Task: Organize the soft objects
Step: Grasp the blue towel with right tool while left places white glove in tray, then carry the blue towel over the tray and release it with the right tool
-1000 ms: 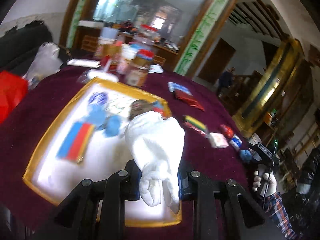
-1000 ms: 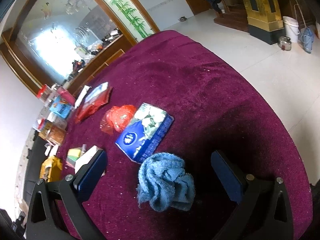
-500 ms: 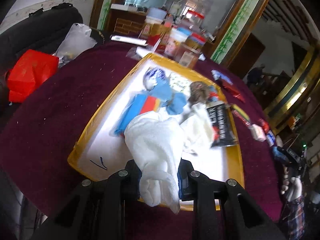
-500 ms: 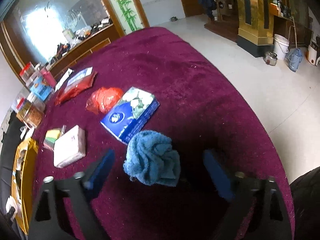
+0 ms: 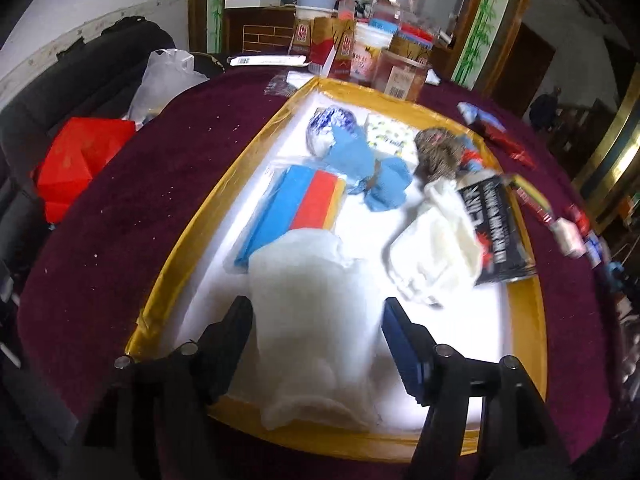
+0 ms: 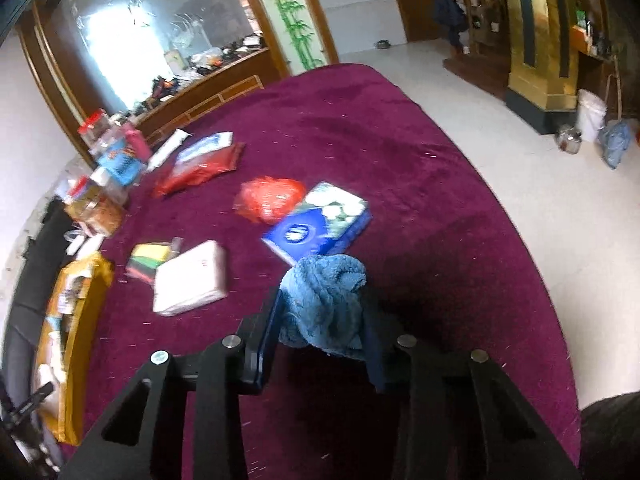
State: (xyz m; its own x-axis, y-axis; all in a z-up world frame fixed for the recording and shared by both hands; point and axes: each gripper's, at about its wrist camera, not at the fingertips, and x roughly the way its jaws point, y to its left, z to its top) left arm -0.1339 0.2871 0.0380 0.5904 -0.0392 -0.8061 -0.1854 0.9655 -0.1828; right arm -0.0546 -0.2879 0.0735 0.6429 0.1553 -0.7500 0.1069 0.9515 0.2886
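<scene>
A white cloth (image 5: 312,312) lies on the near end of the yellow-rimmed white tray (image 5: 188,240). My left gripper (image 5: 316,332) straddles it, and its jaws are opening and stand off the cloth's sides. In the right wrist view a crumpled blue towel (image 6: 324,300) sits between the pads of my right gripper (image 6: 320,340). Those jaws are closing and press the towel from both sides, just above the maroon tablecloth (image 6: 420,200).
The tray also holds a blue-red-yellow folded pack (image 5: 296,208), a blue cloth (image 5: 380,176), another white cloth (image 5: 436,248), a black packet (image 5: 496,232) and a brown furry item (image 5: 436,152). Near the towel lie a blue tissue pack (image 6: 320,224), a red bag (image 6: 268,200) and a white pack (image 6: 192,280).
My left gripper sank toward the tray and its jaws spread, letting go of the white cloth. My right gripper's wide jaws came together on the blue towel.
</scene>
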